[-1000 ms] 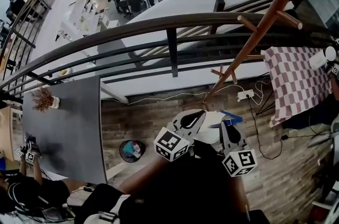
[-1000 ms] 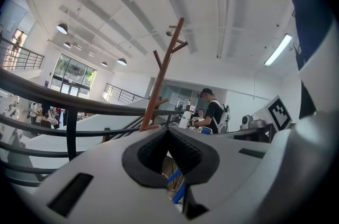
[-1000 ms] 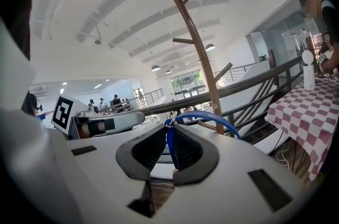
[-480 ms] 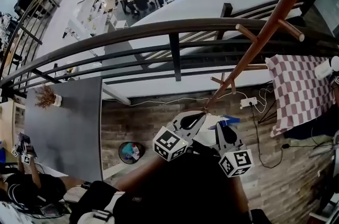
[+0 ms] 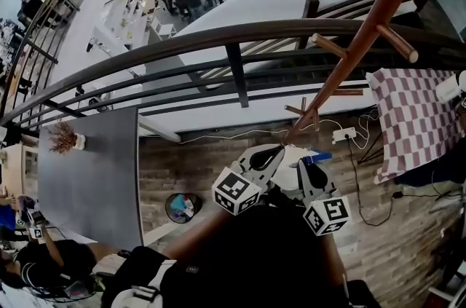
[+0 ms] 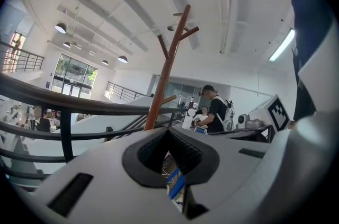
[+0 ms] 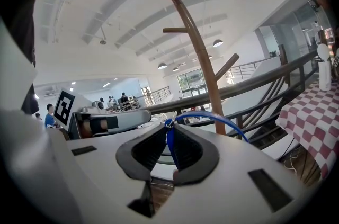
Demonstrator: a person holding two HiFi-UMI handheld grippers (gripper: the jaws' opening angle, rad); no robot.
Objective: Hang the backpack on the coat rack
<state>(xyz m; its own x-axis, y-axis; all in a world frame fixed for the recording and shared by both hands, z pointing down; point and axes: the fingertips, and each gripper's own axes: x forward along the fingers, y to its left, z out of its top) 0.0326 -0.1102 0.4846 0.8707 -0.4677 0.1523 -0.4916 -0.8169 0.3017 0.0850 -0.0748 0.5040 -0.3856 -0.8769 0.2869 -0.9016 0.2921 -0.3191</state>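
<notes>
- Both grippers have crept up a shade in the head view since half a second back. The left gripper (image 5: 271, 155) and right gripper (image 5: 306, 167) sit close together, low and central.
- Right fingers are clamped on the blue loop (image 7: 212, 116) of the backpack (image 5: 318, 156). The loop arches out of the pinch and off to the right.
- Left fingertips are pressed together with nothing between them that I can make out. Some blue shows through the slit behind the tips.
- I take the dark bulk under the grippers to be the backpack's body, hanging off that loop. It's not on the rack (image 7: 204, 59) yet.
- From the right gripper the rack stands dead ahead, just right of the jaws, its pole rising up and away.
- Here's what the next move turns on: every peg sits above the loop. The lowest peg (image 7: 226, 66) juts up and right, on the side the loop arches toward. The right gripper has the hold, so I'd lift and carry the loop forward over that peg's tip.
</notes>
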